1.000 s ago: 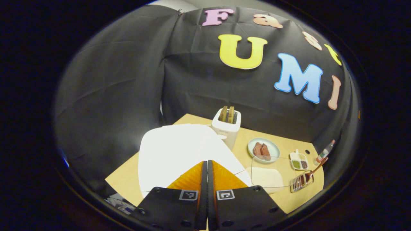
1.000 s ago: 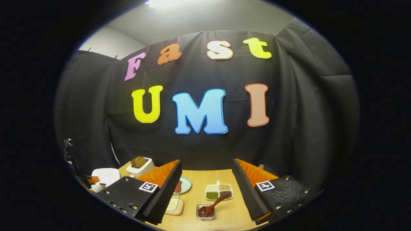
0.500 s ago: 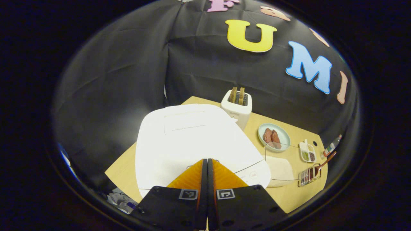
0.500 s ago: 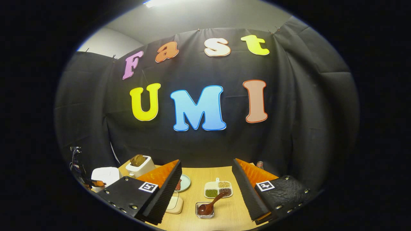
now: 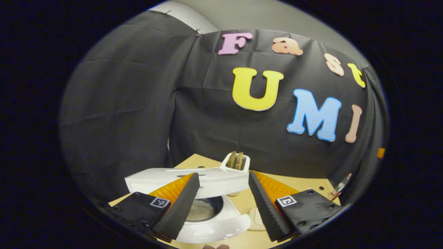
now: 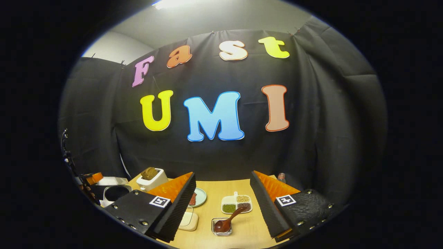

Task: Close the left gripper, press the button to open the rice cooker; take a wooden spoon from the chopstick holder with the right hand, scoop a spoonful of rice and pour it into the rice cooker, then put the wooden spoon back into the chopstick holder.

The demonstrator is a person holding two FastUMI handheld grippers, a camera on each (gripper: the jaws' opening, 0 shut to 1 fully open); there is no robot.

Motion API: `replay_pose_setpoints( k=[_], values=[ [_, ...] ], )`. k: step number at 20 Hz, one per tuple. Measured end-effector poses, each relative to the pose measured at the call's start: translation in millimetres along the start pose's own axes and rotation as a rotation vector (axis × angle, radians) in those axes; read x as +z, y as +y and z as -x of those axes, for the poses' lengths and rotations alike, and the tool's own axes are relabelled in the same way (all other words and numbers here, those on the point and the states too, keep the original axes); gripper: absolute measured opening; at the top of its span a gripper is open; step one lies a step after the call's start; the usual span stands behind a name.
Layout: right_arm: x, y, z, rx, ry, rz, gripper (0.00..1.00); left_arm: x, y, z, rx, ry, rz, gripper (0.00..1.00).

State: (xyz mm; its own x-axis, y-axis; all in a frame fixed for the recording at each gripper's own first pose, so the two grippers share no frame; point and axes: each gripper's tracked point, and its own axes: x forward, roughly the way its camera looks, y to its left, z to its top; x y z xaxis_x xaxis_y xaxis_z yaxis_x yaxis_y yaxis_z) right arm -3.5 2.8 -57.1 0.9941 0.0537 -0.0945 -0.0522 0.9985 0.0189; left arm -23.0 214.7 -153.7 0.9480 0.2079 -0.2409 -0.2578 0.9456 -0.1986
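Both tongs gape, gripping nothing: left tongs (image 5: 224, 193) before the cooker (image 5: 207, 216), whose lid (image 5: 193, 180) stands raised. Right tongs (image 6: 223, 197) hang above the spoon (image 6: 226, 221) in its holder (image 6: 221, 228) on the bench (image 6: 214, 188).

In the left gripper view, the left tool (image 5: 223, 200) hides part of the rice cooker (image 5: 211, 221); the raised lid (image 5: 207, 181) covers the toaster (image 5: 237, 162) base. In the right gripper view, the right tool's left finger (image 6: 173, 204) hides part of the plate (image 6: 200, 197) and the rice container (image 6: 188, 221). The chopstick holder (image 6: 221, 228) contents are too small to resolve.
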Motion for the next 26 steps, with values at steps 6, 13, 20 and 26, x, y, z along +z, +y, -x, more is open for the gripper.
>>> replay_pose_setpoints(
  k=[6, 13, 20, 26],
  values=[
    [-23.6, -18.7, -8.7, -0.026, 0.01, 0.025, 0.96, 43.9, -37.2, 24.6, -0.037, -0.147, -0.091, 0.94],
    [-94.4, -51.7, -41.2, -0.086, 0.096, 0.007, 0.96, 43.5, -86.3, 43.2, -0.098, -0.188, -0.206, 0.97],
    [-166.8, -58.5, -90.0, -0.084, 0.187, 0.004, 0.96, 53.8, -117.7, 60.5, -0.125, -0.26, -0.253, 0.96],
    [-203.7, -67.7, -120.2, -0.083, 0.237, -0.033, 0.96, 50.5, -117.1, 65.7, -0.109, -0.238, -0.26, 0.95]
  ],
)
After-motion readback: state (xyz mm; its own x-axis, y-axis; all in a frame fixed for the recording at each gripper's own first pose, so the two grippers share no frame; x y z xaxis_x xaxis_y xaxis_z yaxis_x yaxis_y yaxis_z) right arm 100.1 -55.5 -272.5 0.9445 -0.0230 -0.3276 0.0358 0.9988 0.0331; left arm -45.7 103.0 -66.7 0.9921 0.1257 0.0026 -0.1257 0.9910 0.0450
